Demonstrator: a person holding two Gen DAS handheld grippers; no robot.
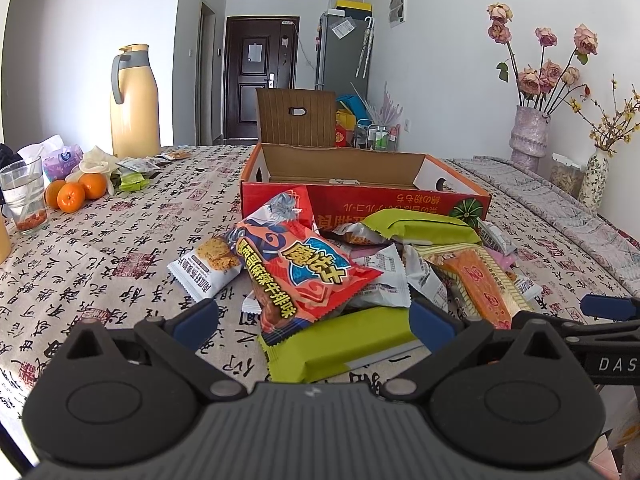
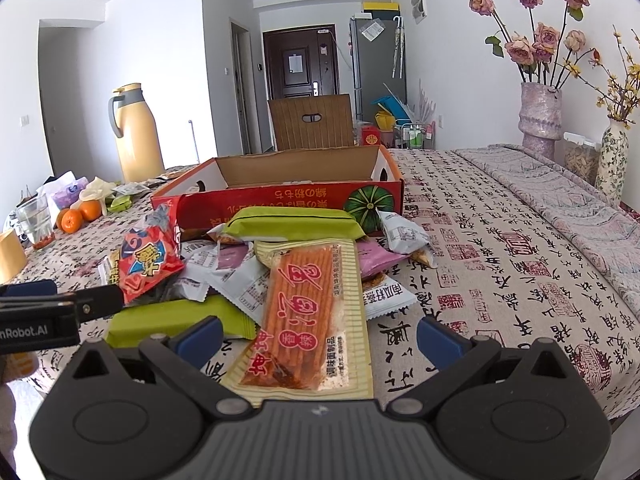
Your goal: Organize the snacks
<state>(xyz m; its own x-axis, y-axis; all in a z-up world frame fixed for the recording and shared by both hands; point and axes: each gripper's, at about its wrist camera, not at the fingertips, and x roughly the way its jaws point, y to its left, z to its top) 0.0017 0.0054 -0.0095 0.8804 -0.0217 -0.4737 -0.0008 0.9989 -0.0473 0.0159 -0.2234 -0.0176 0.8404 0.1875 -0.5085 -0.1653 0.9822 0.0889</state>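
A heap of snack packets lies on the tablecloth in front of an open red cardboard box (image 1: 360, 202) (image 2: 280, 200), whose inside looks empty. My left gripper (image 1: 314, 324) is open, with its blue pads either side of a green packet (image 1: 344, 344) and the lower end of a red-orange snack bag (image 1: 308, 268). My right gripper (image 2: 319, 342) is also open, straddling a long orange spicy-strip packet (image 2: 308, 312) without touching it. A second green packet (image 2: 292, 224) rests against the box front. White packets (image 1: 208, 264) lie scattered in the pile.
At the back left stand a yellow thermos jug (image 1: 134, 104), oranges (image 1: 72, 196), a glass (image 1: 24, 196) and tissues. Two flower vases (image 1: 528, 136) and a jar sit at the right by the wall. A brown chair (image 1: 296, 120) stands behind the table.
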